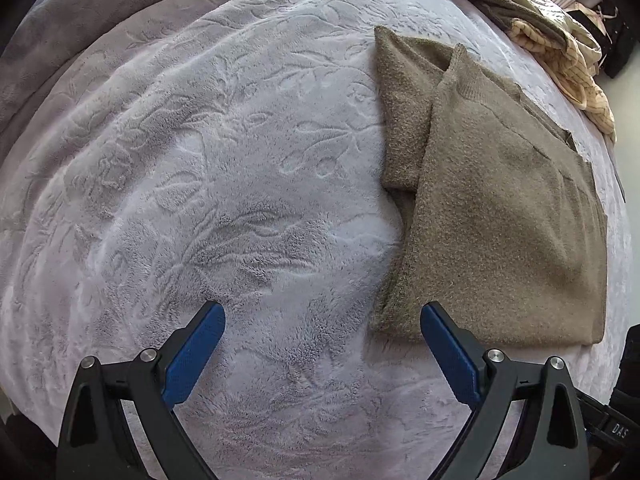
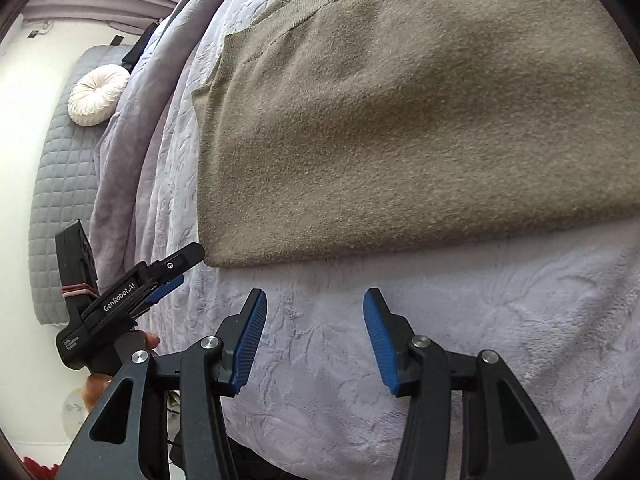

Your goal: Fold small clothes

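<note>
We saw one folded olive sweater (image 1: 500, 216) flat on the bed blanket (image 1: 224, 184), left gripper (image 1: 322, 316) spread wide, right gripper (image 2: 315, 300) half-spread, both empty beside its hem.

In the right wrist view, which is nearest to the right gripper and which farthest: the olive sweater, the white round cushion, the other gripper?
From the right gripper:
1. Left gripper, just to its left.
2. Olive sweater, ahead on the blanket.
3. White round cushion, far upper left.

Black tool (image 2: 315, 344) frames, blue ribbed pads (image 2: 250, 344) (silver screws).
</note>
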A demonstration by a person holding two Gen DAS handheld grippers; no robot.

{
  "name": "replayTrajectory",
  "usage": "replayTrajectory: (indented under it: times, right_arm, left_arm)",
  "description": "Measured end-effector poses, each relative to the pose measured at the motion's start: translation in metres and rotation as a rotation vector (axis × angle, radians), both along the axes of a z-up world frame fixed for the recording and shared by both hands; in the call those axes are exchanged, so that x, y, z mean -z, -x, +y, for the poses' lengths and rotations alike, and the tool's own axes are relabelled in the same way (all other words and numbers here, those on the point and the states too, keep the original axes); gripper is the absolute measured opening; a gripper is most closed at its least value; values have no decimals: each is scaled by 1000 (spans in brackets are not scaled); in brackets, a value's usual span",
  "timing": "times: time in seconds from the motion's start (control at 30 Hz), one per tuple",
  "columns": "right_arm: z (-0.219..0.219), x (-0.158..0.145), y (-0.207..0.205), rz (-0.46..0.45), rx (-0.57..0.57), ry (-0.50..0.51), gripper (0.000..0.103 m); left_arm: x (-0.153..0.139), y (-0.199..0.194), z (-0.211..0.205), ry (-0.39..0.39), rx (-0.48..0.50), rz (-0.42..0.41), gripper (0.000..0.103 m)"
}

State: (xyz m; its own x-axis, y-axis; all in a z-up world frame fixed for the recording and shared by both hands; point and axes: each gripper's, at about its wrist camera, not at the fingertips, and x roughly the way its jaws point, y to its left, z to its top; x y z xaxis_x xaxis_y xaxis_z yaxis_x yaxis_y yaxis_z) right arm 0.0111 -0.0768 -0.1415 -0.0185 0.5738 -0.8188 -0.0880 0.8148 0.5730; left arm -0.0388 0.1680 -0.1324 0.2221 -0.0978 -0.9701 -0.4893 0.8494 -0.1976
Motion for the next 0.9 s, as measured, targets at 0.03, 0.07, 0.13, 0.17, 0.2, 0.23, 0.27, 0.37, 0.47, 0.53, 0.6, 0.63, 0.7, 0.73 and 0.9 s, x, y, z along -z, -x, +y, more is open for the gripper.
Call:
replayTrajectory:
  times: [0.03,0.07,0.13,0.17,0.2,0.23,0.27,0.37,0.47,0.53,0.6,0.63,0.7,0.73,0.9]
  right_arm:
    - [1,2,-1,11,7,-10,54]
    - [2,4,-1,24,18,-21,54]
    - [3,9,-3,50,39,-43,54]
    - [4,12,-3,62,49,-51,54]
    - [5,14,-4,69,56,-56,54]
    - [5,16,-5,74,62,-60,54]
    - [6,18,-5,76,66,-64,54]
    - [9,23,-7,91,81,-85,54]
    - [10,29,-10,107,122,-126,54]
    - [11,33,-12,99,166,-165,54]
    - [11,38,-13,98,217,-208,54]
    - [12,42,-14,105,244,-228,54]
    - [15,48,-15,117,295,-272,54]
    - [16,51,-15,123,322,-297,54]
    - [21,66,-20,197,429,-444,8]
  left_arm:
    - [1,0,-1,7,2,-2,98]
    - [1,0,-1,12,2,-3,98]
    - [2,-1,-1,20,1,-6,98]
    - [2,-1,-1,19,0,-6,98]
    - [2,-2,-1,13,0,-5,98]
    - [2,-3,-2,7,4,-5,98]
    - [2,-3,-2,4,9,-5,98]
    - [4,-8,-2,8,13,-4,98]
    - [6,-7,2,32,-1,-12,98]
    - [7,-8,7,70,-10,-20,98]
    - [7,-5,15,125,-19,-42,98]
    - [7,-5,19,155,-27,-57,98]
    - [5,-3,27,225,-42,-95,98]
    - [4,-3,31,261,-48,-116,98]
    - [4,-10,39,391,-45,-192,98]
